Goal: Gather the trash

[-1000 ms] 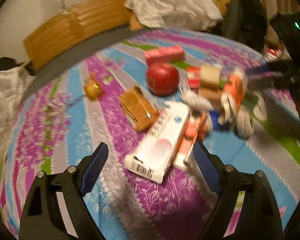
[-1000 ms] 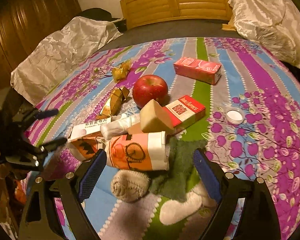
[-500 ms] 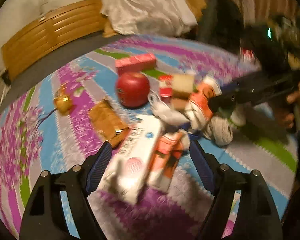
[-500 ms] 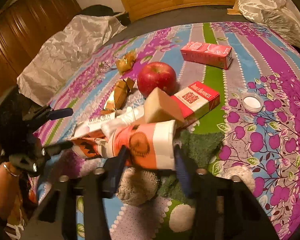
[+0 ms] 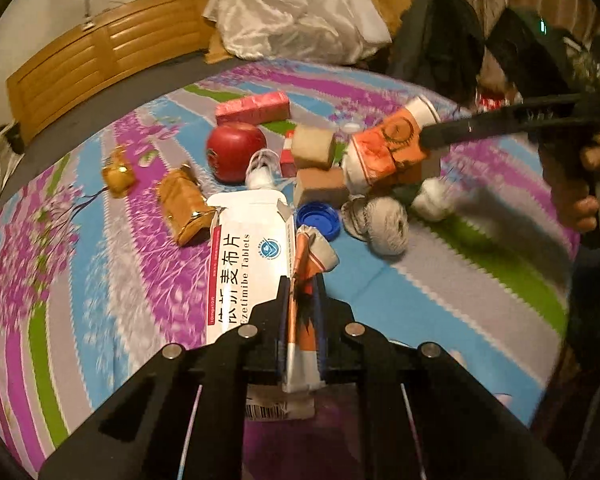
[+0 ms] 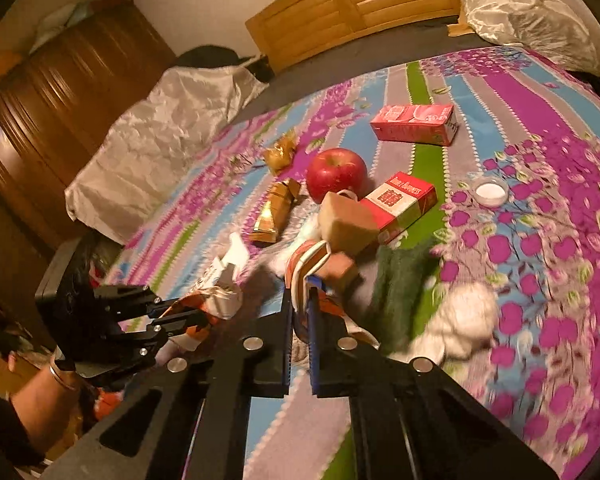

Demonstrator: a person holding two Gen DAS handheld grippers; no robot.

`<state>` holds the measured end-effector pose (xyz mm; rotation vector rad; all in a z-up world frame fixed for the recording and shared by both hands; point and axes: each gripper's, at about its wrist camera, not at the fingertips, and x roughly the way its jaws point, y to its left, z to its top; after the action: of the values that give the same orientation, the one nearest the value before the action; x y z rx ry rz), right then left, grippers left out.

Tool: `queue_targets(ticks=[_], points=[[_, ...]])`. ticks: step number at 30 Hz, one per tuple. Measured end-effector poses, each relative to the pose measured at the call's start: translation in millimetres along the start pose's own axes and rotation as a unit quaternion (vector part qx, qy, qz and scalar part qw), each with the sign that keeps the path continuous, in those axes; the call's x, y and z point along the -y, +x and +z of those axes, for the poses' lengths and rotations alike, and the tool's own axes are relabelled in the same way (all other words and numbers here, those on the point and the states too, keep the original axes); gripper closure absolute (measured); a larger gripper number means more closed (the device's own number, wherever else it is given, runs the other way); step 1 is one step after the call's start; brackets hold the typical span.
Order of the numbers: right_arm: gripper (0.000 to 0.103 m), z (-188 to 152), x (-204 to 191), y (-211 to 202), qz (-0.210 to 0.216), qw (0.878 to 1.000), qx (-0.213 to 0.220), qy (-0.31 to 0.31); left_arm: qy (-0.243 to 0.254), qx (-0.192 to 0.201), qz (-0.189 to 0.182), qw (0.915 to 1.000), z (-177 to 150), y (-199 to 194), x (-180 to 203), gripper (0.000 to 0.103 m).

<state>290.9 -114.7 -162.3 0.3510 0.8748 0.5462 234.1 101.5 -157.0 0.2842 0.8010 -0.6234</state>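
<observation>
My left gripper (image 5: 300, 284) is shut on a flattened orange-and-white wrapper (image 5: 314, 256), held beside a white tablet box (image 5: 246, 260) on the striped bedspread. My right gripper (image 6: 300, 284) is shut on a crushed orange paper cup (image 6: 308, 258). The cup also shows in the left wrist view (image 5: 388, 148), lifted above the pile in the right gripper (image 5: 424, 140). The left gripper with its wrapper shows in the right wrist view (image 6: 172, 316). Gold wrappers (image 5: 184, 204) (image 5: 118, 168), a blue cap (image 5: 318, 218) and a red cigarette pack (image 6: 400, 204) lie on the bed.
A red apple (image 6: 336, 174), a pink carton (image 6: 414, 124), brown blocks (image 6: 346, 224), rolled socks (image 5: 380, 220), a green cloth (image 6: 400, 280) and a white lid (image 6: 490, 192) lie on the bed. Wooden headboard (image 6: 356, 4), pillows (image 6: 160, 140) and a wardrobe (image 6: 60, 92) surround it.
Both grippers were open a second ago. The left one has closed on the orange-and-white wrapper. The right one has closed on the orange cup and lifted it.
</observation>
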Motion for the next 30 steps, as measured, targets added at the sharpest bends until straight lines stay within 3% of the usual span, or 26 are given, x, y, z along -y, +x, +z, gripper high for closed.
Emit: queue_targets(ticks=[4,6,9,15,20,22,24,26,30], points=[[0.095,-20,-12,-30,0.011,1.000,0.011,0.004,-0.025,0.033,-0.025,0.9988,-2,-33,5,0.093],[0.095,-28,-18,-45,0.014,1.000,0.018,0.006,-0.035,0.028,-0.040,0.9982,-5,-35,7,0.090],[0.095,-40,-22,-70,0.019,0.999,0.032,0.016,-0.018,0.004,0.009,0.9998,-13,-25,14,0.090],[0.095,-61,-17,-102,0.006,0.999,0.036,0.031,-0.027,0.002,0.005,0.9996,-32,-35,24,0.087],[0.095,-75,-10,-114,0.008,0.998,0.035,0.051,-0.038,-0.014,0.037,0.9985,-44,-36,21,0.087],[0.095,-79,-9,-114,0.009,0.998,0.033,0.054,-0.028,-0.034,0.036,0.9984,-45,-27,22,0.082],[0.095,-83,-9,-114,0.008,0.998,0.028,0.053,-0.011,-0.047,0.036,0.9982,-45,-17,27,0.063],[0.095,-84,-11,-111,0.008,0.998,0.026,0.052,0.002,-0.054,0.047,0.9974,-44,-5,31,0.051],[0.095,-89,-14,-112,0.005,0.998,0.023,0.053,-0.028,-0.069,0.045,0.9962,-42,16,28,0.046]])
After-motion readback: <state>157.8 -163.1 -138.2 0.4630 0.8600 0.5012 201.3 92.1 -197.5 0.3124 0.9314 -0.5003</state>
